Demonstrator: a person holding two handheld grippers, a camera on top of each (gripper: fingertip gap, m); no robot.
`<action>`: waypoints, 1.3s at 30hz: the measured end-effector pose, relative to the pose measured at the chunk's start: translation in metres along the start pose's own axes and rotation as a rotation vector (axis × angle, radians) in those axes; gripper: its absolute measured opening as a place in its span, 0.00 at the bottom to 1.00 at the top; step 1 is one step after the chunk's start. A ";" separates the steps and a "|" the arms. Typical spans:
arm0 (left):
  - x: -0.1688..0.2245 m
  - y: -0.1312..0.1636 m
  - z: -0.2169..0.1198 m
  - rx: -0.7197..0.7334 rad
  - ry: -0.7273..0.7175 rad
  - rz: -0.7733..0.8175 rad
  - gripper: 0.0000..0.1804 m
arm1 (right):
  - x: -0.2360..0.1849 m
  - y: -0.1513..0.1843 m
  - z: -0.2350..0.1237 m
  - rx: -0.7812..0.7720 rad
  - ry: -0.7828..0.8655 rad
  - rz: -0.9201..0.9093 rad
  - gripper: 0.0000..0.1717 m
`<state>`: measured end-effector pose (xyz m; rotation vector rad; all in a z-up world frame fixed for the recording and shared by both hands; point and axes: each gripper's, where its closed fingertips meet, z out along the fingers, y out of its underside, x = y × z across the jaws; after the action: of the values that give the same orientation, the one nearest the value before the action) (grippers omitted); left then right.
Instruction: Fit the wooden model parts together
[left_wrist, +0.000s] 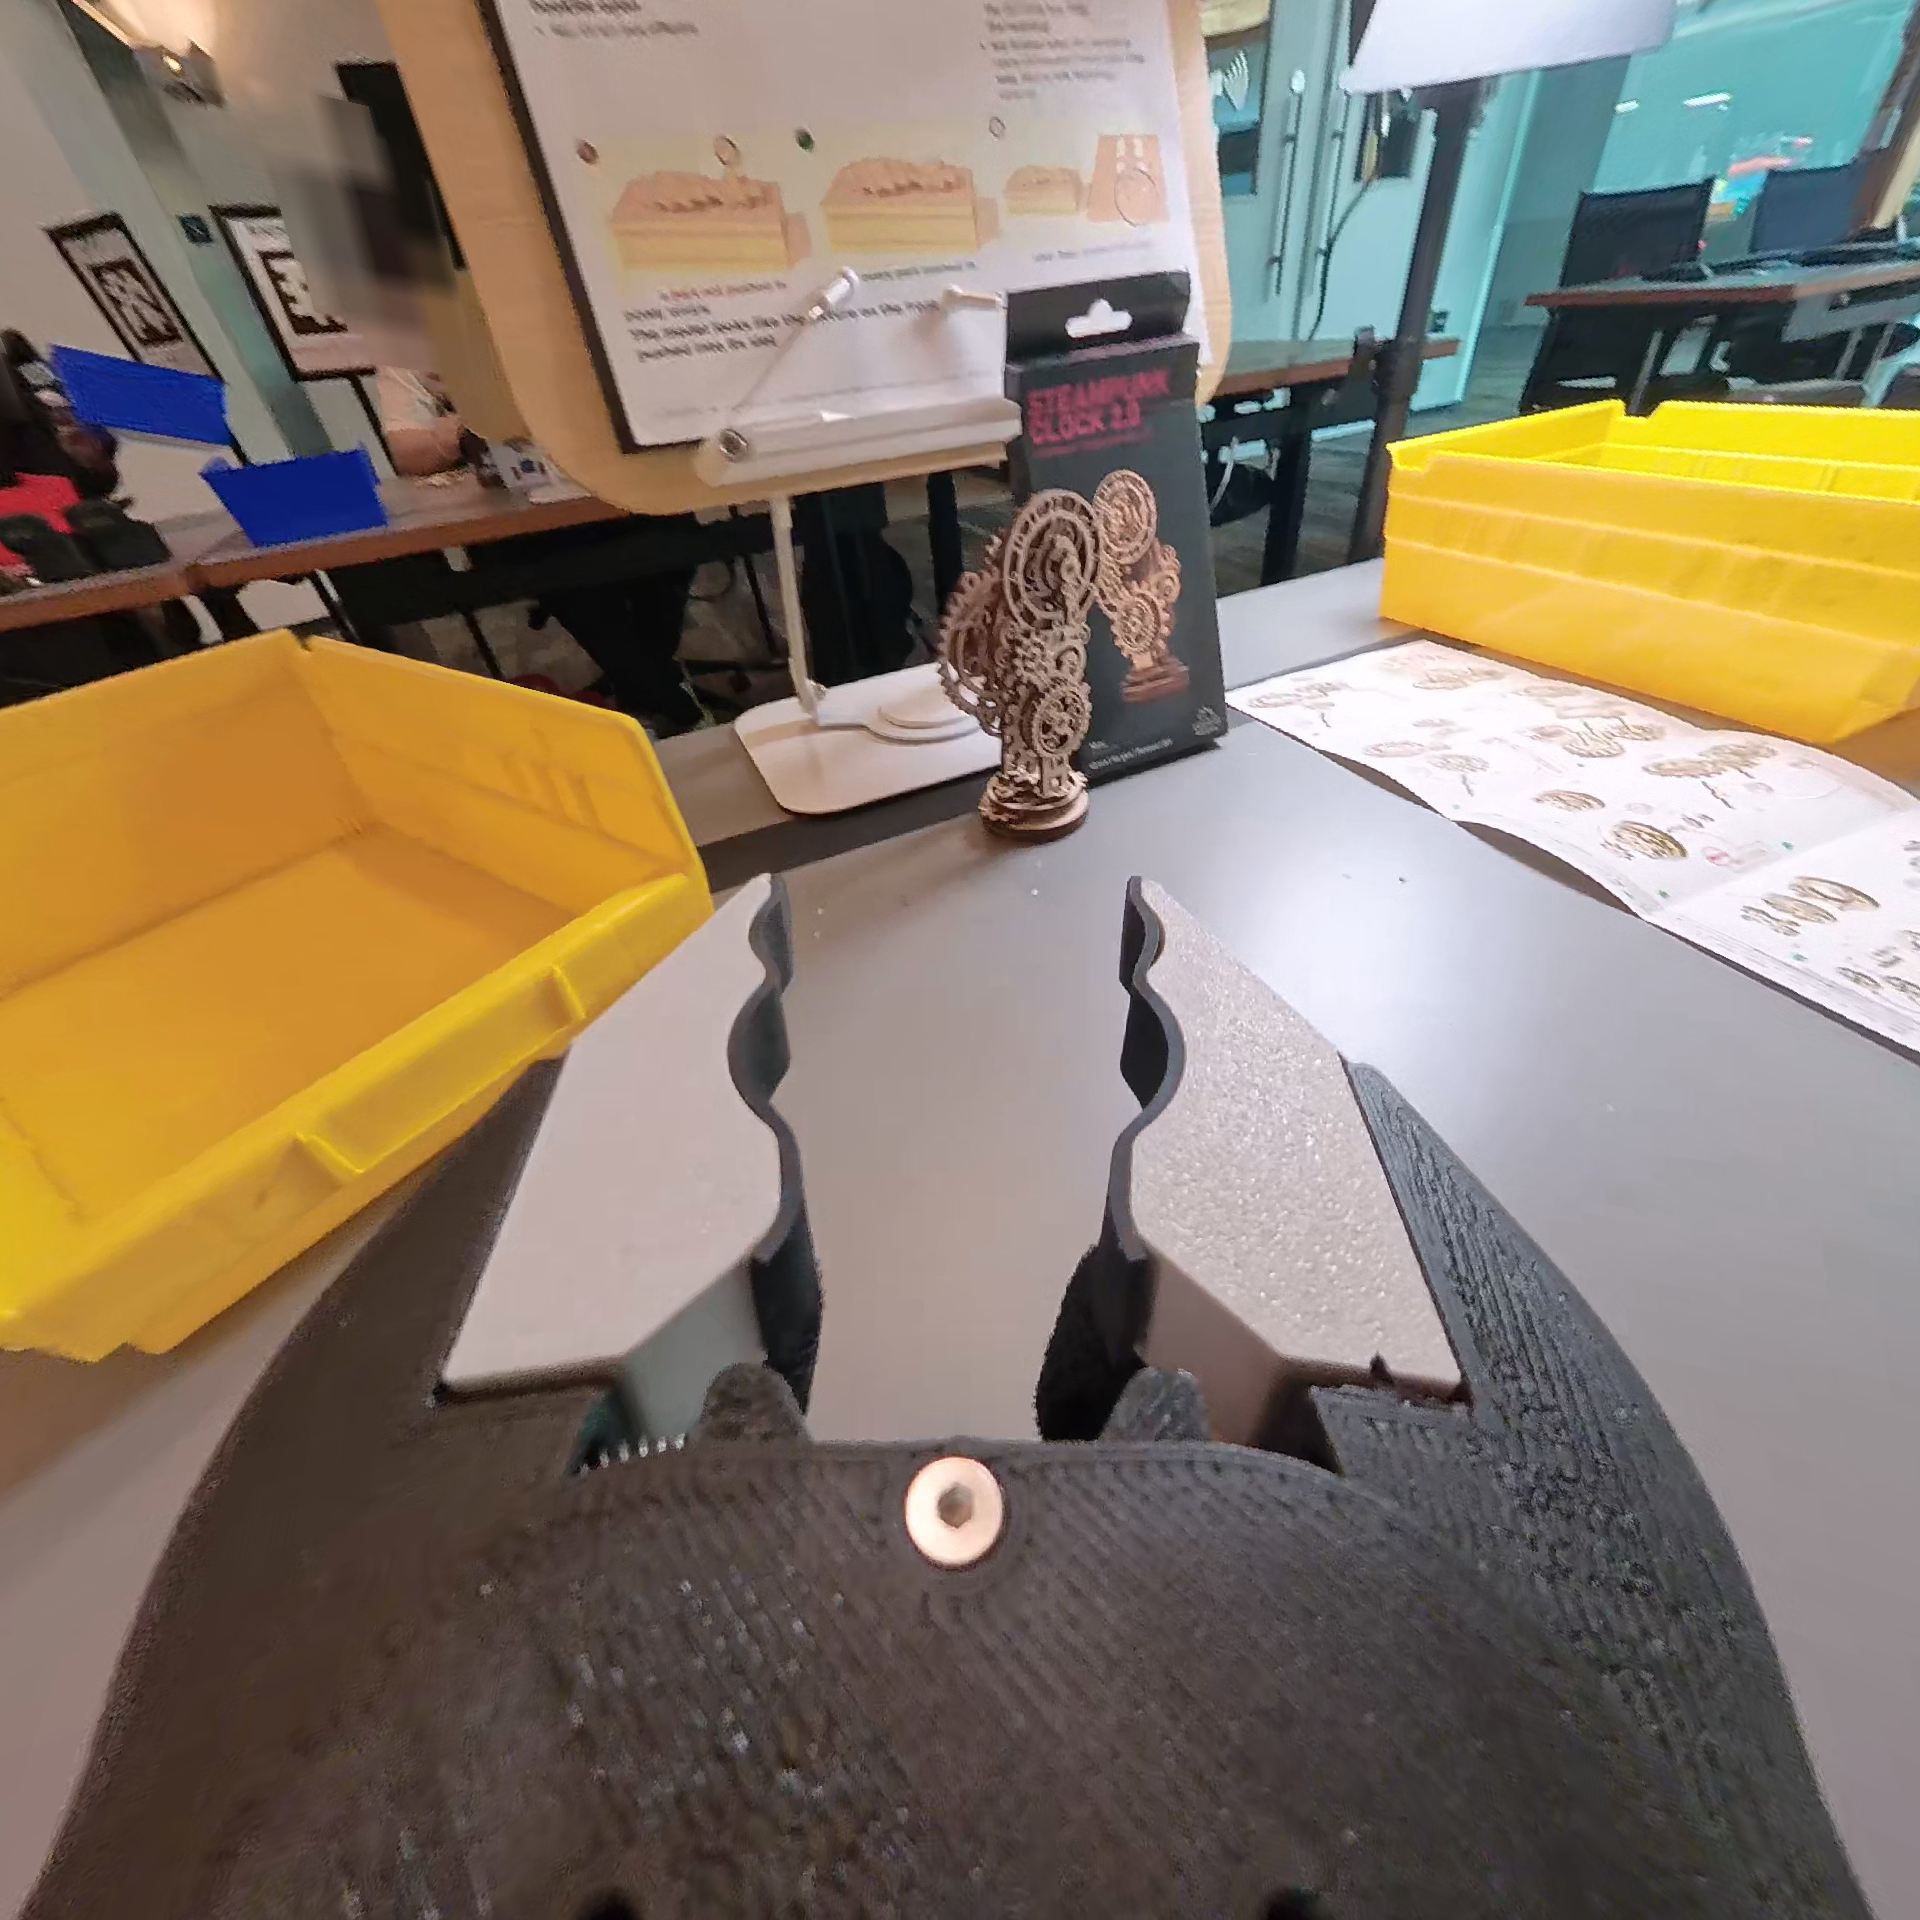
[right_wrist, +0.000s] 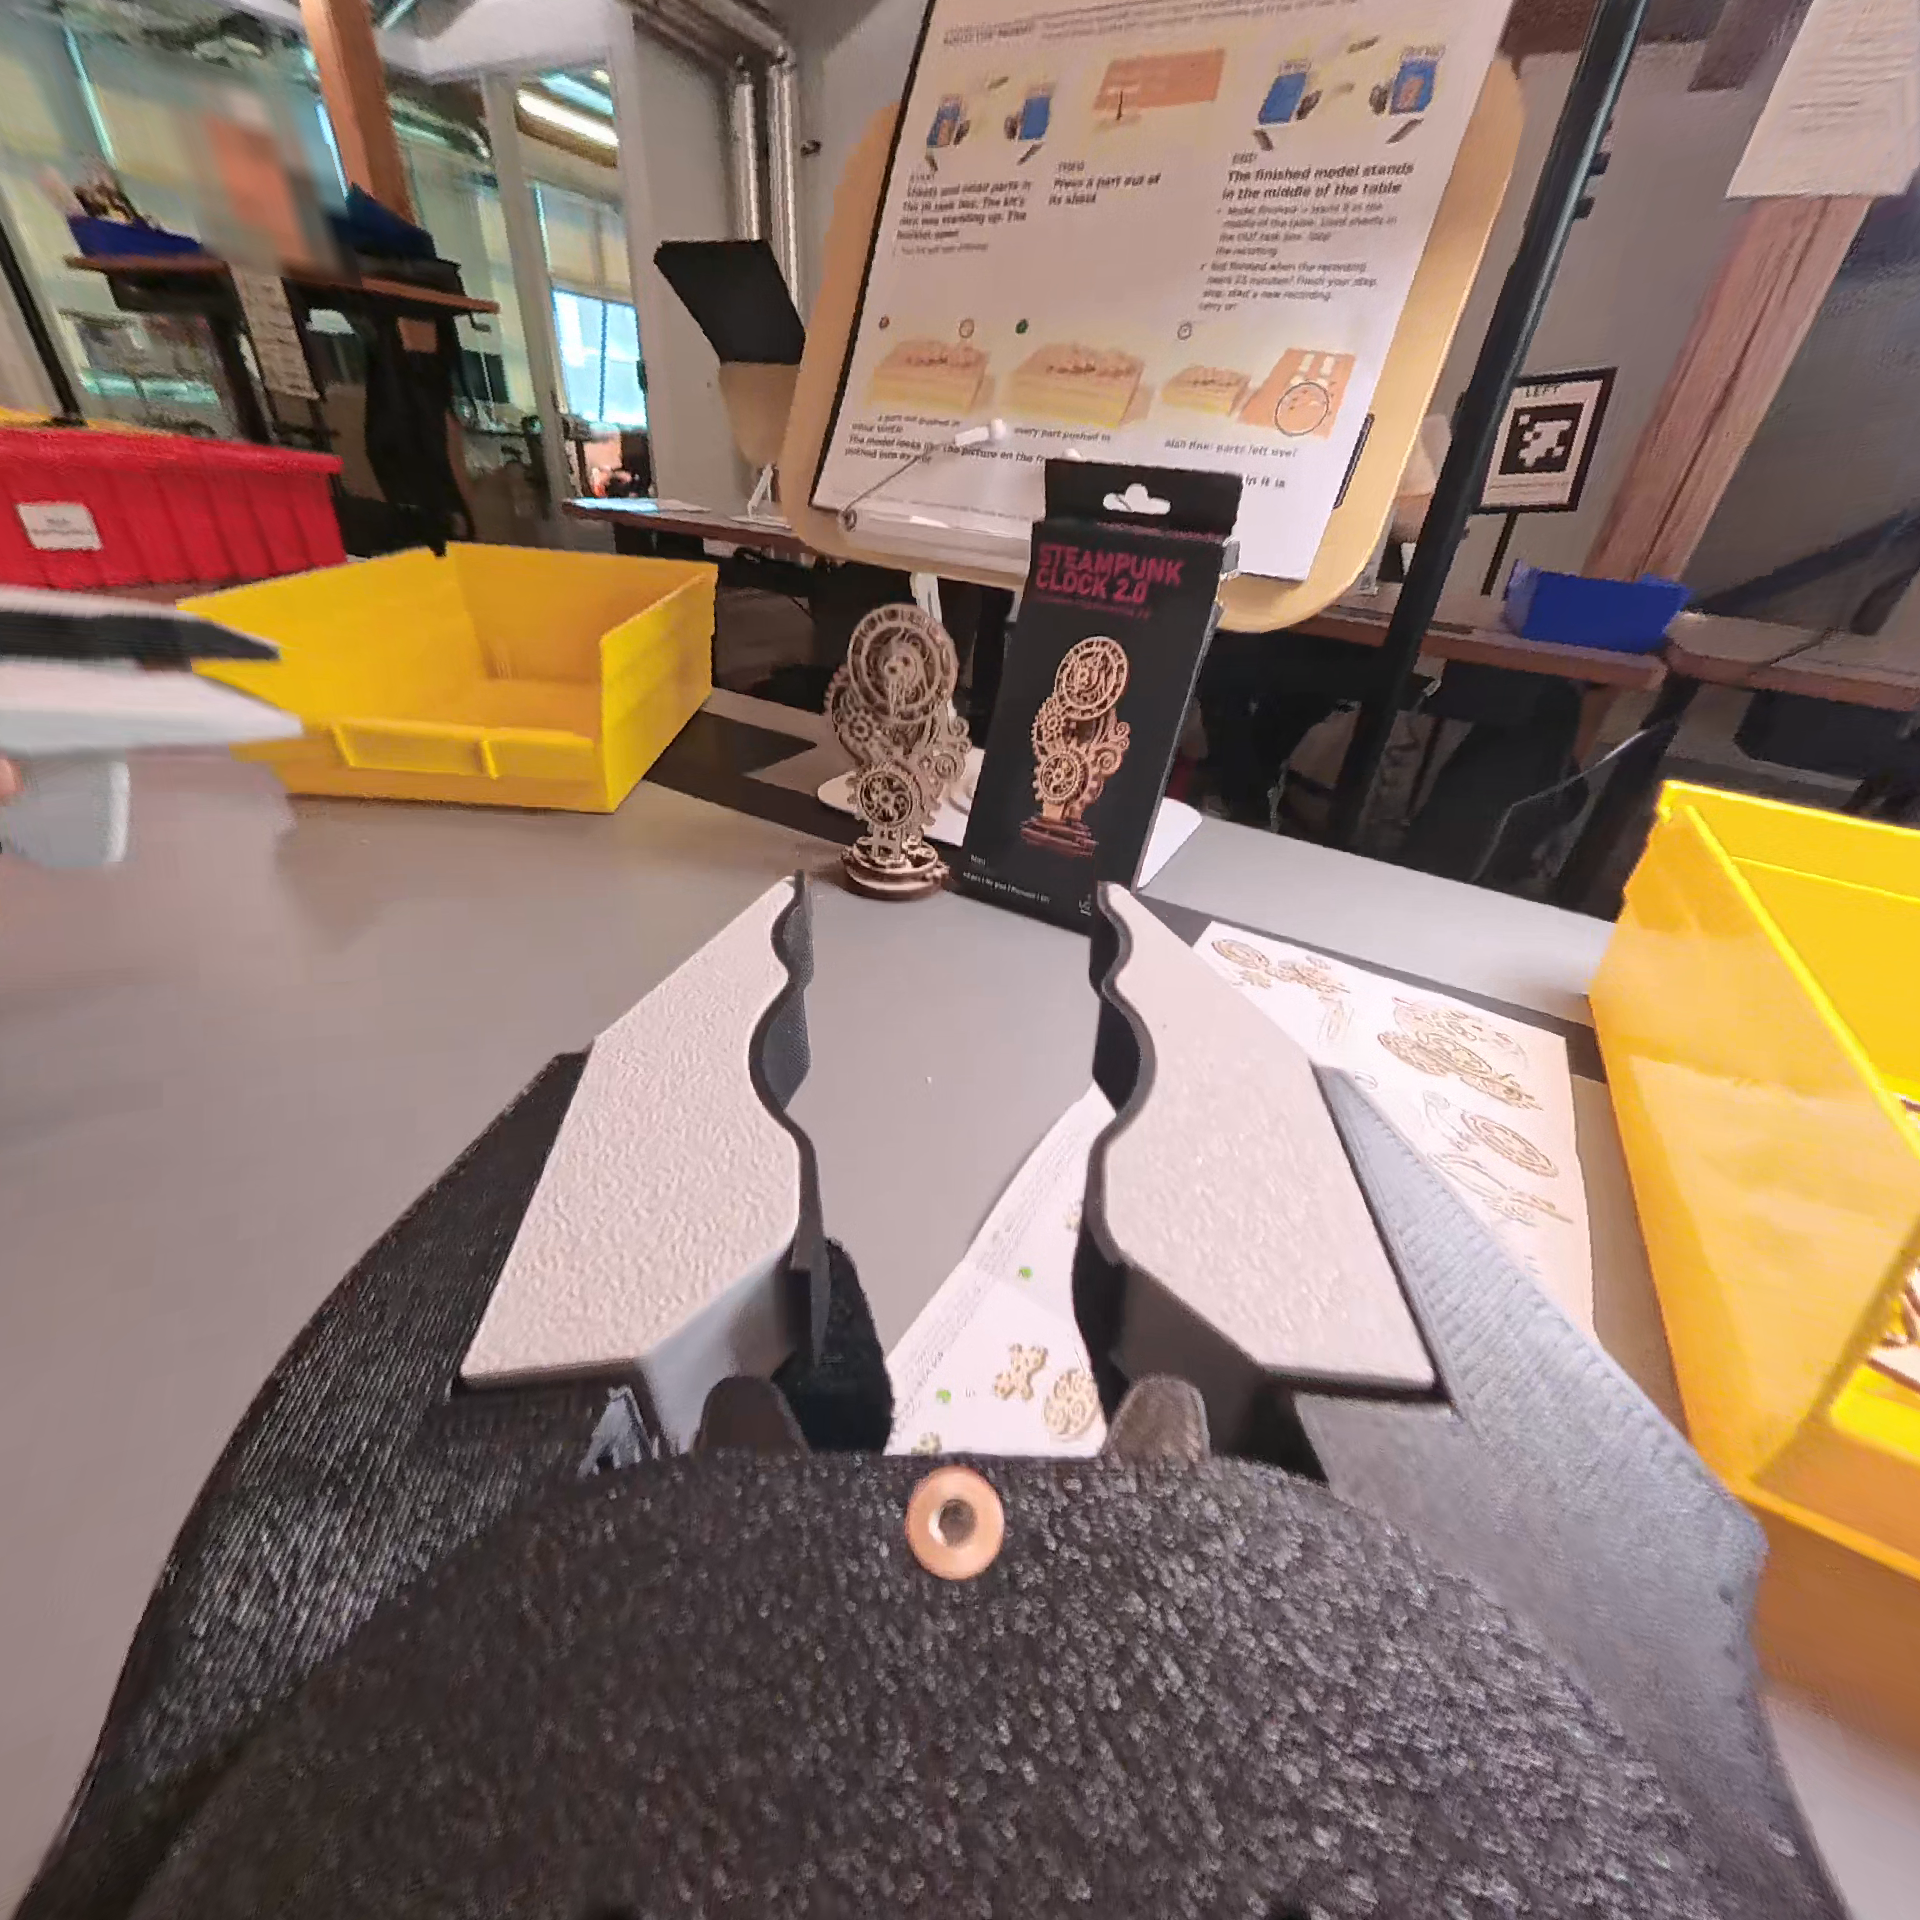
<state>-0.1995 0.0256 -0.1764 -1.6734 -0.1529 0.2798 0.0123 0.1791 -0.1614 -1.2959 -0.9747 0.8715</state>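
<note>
A small wooden gear model stands upright on its round base on the grey table, in front of its black box. It also shows in the right wrist view, next to the box. My left gripper is open and empty, short of the model. My right gripper is open and empty, its tips just short of the model's base and the box. The left gripper's fingers show at the left edge of the right wrist view.
An empty yellow bin sits at the left, another yellow bin at the right. A printed instruction sheet lies at the right. A white stand holding an instruction board is behind the model.
</note>
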 end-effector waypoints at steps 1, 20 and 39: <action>-0.004 -0.002 -0.001 0.015 -0.011 -0.007 0.35 | -0.001 0.003 -0.001 -0.002 -0.004 -0.030 0.30; -0.019 0.000 0.002 0.027 -0.019 -0.054 0.33 | 0.008 0.010 0.000 -0.006 -0.034 0.065 0.33; -0.040 -0.043 0.046 0.099 -0.064 -0.051 0.14 | 0.005 0.016 0.004 -0.022 -0.015 0.005 0.30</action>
<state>-0.2478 0.0648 -0.1344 -1.5608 -0.2256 0.2975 0.0105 0.1865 -0.1770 -1.3123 -0.9959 0.8776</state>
